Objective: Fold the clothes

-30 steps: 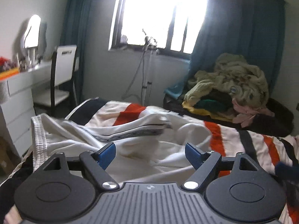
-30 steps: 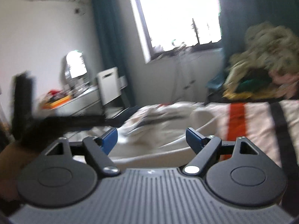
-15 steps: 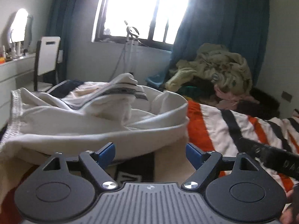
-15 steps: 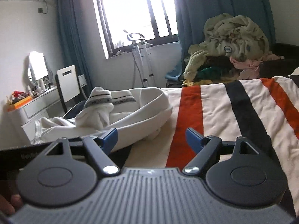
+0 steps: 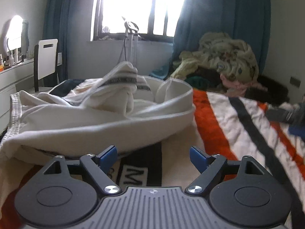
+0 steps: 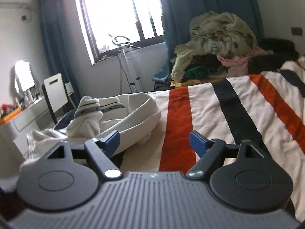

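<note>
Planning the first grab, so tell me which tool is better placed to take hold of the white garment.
Left, probably. The left tool is open and faces the white garment head-on, its rolled edge just beyond the fingertips. The right tool, also open, faces mostly the striped blanket, with the garment off to its left side.

A bed (image 5: 225, 122) fills the lower half of both views, covered by a white blanket (image 6: 209, 112) with orange and black stripes. A rumpled white garment (image 5: 95, 118) lies directly on it at centre left, one dark-banded fold standing upright.
</note>
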Demonstrator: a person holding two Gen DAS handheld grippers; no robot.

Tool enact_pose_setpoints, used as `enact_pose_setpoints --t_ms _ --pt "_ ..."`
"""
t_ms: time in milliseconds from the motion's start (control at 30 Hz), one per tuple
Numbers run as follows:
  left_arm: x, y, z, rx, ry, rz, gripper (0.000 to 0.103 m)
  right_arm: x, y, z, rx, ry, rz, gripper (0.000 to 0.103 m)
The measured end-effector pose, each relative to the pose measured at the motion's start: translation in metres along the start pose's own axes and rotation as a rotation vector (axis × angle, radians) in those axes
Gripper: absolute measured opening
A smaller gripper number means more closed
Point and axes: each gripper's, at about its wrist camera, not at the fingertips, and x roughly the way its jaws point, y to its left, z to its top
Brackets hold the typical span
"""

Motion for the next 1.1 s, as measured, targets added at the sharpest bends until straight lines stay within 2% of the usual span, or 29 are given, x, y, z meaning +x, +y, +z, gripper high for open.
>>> enact_pose_setpoints --t_ms 133,333,400,467,567,667,833,967,1100 --pt "0.026 -0.019 -0.012 -0.010 -0.002 0.051 0.085 -0.002 -0.006 0.005 -0.015 -0.015 -0.044 0.082" --pt "0.071 -0.068 -0.018 0.175 -0.041 0.040 0.085 0.005 -0.033 0.007 0.007 -0.040 -0.082 0.082" --pt "0.092 -0.086 -0.016 0.230 -0.078 0.054 0.085 0.010 -0.045 0.008 0.020 -0.051 -0.108 0.081" --pt "0.114 -0.103 -0.012 0.269 -0.120 0.070 0.085 0.022 -0.061 0.006 0.020 -0.058 -0.214 0.081" --pt "0.148 -0.128 0.006 0.321 -0.244 0.088 0.086 0.042 -0.093 0.004 0.092 -0.047 -0.326 0.081" --pt "0.186 -0.152 0.034 0.360 -0.321 0.129 0.092 0.060 -0.116 0.001 0.158 -0.038 -0.370 0.081" --pt "0.268 -0.191 0.073 0.466 -0.235 0.217 0.094 0.089 -0.150 -0.004 0.255 -0.023 -0.416 0.081" --pt "0.321 -0.205 0.078 0.514 -0.144 0.319 0.095 0.117 -0.162 -0.011 0.276 -0.005 -0.406 0.081" --pt "0.357 -0.207 0.073 0.571 -0.058 0.391 0.093 0.136 -0.172 -0.016 0.248 -0.012 -0.457 0.081"
